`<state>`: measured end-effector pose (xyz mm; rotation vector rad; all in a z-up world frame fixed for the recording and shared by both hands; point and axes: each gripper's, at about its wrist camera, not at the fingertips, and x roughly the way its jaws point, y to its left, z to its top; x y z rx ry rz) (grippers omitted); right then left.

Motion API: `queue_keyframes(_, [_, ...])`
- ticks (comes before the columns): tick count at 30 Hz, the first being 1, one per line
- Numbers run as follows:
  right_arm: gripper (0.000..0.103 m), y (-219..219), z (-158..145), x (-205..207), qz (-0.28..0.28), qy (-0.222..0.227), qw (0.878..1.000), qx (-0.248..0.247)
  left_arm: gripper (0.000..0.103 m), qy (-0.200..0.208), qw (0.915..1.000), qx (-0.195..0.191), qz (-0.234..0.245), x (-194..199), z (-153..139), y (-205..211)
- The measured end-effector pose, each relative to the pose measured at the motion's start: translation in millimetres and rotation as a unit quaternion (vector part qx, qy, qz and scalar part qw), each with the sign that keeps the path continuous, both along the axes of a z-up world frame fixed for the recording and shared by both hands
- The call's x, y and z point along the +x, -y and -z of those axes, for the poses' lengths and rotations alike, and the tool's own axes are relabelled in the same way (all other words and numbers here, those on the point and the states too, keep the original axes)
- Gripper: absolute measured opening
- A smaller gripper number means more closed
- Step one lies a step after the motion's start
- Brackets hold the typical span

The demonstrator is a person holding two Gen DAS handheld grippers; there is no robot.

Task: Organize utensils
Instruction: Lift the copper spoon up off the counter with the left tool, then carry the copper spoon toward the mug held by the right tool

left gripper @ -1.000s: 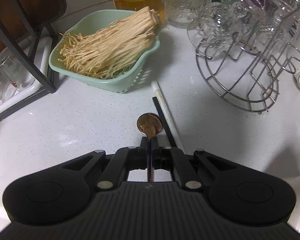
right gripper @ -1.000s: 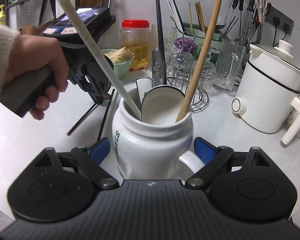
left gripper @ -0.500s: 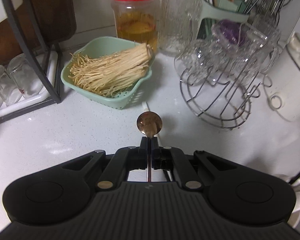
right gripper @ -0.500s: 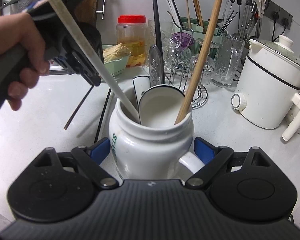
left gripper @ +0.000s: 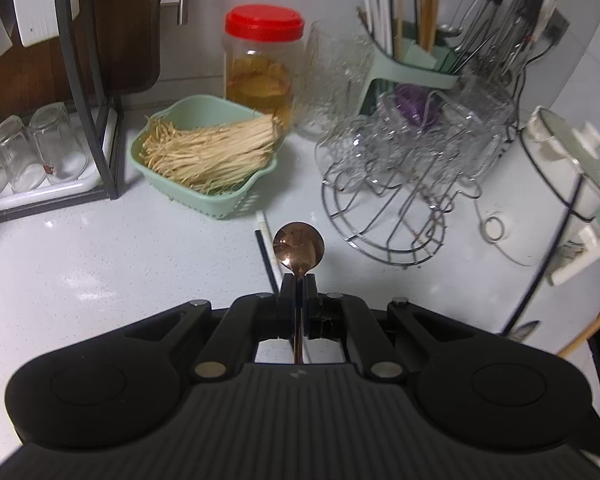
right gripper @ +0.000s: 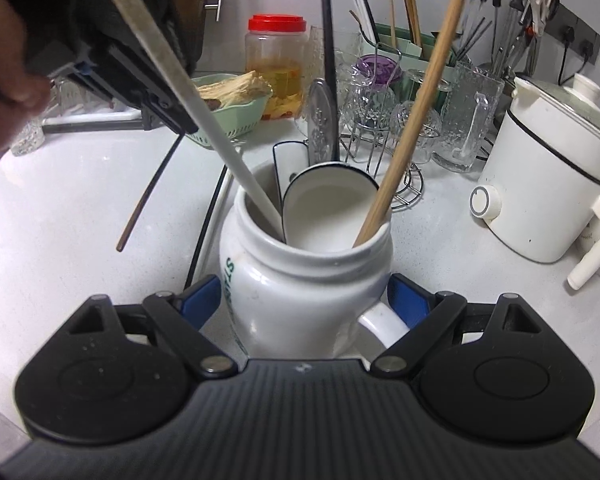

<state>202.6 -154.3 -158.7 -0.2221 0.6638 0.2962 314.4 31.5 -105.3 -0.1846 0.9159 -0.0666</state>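
Note:
My left gripper (left gripper: 299, 280) is shut on the neck of a copper spoon (left gripper: 299, 246), bowl forward, held in the air above the white counter (left gripper: 100, 264). In the right wrist view the left gripper (right gripper: 180, 128) hovers up left of a white mug (right gripper: 304, 280), the spoon's handle (right gripper: 148, 196) hanging below it. My right gripper (right gripper: 306, 300) is shut on the mug, a blue pad on each side. In the mug stand a white stick (right gripper: 220, 148), a wooden stick (right gripper: 412, 120), a black-handled metal utensil (right gripper: 328, 80) and white enamel spoons (right gripper: 328, 204).
A black chopstick (left gripper: 266, 256) and a white one (left gripper: 262, 220) lie on the counter. Behind stand a green basket of enoki mushrooms (left gripper: 204, 156), a red-lidded jar (left gripper: 262, 64), a wire rack of glasses (left gripper: 400, 184), a green utensil holder (left gripper: 408, 56) and a white cooker (right gripper: 548, 184).
The left gripper has risen with the spoon and swung towards the mug; the counter has dropped away beneath it. The right gripper and the mug have stayed put.

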Motion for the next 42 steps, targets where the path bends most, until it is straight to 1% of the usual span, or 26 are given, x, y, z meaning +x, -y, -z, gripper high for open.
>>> queue_keyframes(2, [0.091,-1,-1,-1,-0.003,-0.003,1.0,-0.006,0.003,0.007,1.0,-0.005,-0.004,-5,-5,-1])
queue_keyframes(4, [0.091,1,-3,0,-0.003,-0.006,1.0,0.001,0.003,0.01,0.9998,-0.018,-0.005,-8,-9,-4])
queue_keyframes(7, [0.091,-1,-4,0,0.001,-0.003,1.0,-0.004,0.003,0.02,0.9996,-0.022,0.001,-11,-16,-7])
queue_keyframes(9, [0.091,-4,-2,-1,0.0,0.0,1.0,-0.012,0.003,0.019,0.9992,-0.035,0.009,-13,-18,-8])
queue_keyframes(12, [0.09,-5,-2,-1,-0.01,0.001,1.0,-0.021,0.003,0.027,0.9988,-0.033,0.025,-18,-21,-5])
queue_keyframes(15, [0.089,-4,-2,-1,-0.013,0.002,1.0,-0.02,0.002,0.038,0.9978,-0.047,0.026,-21,-27,-7])
queue_keyframes(18, [0.089,-4,-3,0,-0.015,-0.001,1.0,-0.018,0.001,0.05,0.9973,-0.046,0.028,-22,-31,-7])
queue_keyframes(22, [0.089,-4,-3,3,-0.018,-0.002,1.0,-0.019,0.001,0.051,0.9969,-0.054,0.027,-19,-30,-11])
queue_keyframes(24, [0.089,-3,-2,2,-0.018,-0.003,1.0,-0.017,0.001,0.047,0.9972,-0.053,0.026,-18,-26,-14])
queue_keyframes(27, [0.089,-3,-2,1,-0.02,0.001,1.0,-0.017,0.001,0.033,0.9972,-0.06,0.03,-16,-16,-25])
queue_keyframes(29, [0.089,-3,-1,0,-0.019,0.004,1.0,-0.017,0.002,0.026,0.998,-0.054,0.021,-16,-9,-35])
queue_keyframes(31, [0.089,-3,-1,-1,-0.017,0.005,1.0,-0.018,0.002,0.01,0.9984,-0.055,0.011,-13,0,-48])
queue_keyframes(36, [0.089,-4,-1,-1,-0.011,0.006,1.0,-0.017,0.003,-0.028,0.9956,-0.089,-0.006,7,23,-90])
queue_keyframes(37, [0.089,-4,-1,0,-0.009,0.006,1.0,-0.018,0.004,-0.034,0.9949,-0.095,-0.003,13,27,-97])
queue_keyframes(39, [0.089,-5,-1,0,-0.004,0.006,1.0,-0.018,0.007,-0.037,0.9951,-0.088,0.024,23,31,-102])
queue_keyframes(42, [0.089,-6,-1,0,0.001,0.006,1.0,-0.018,0.008,-0.038,0.9953,-0.027,0.085,35,34,-97])
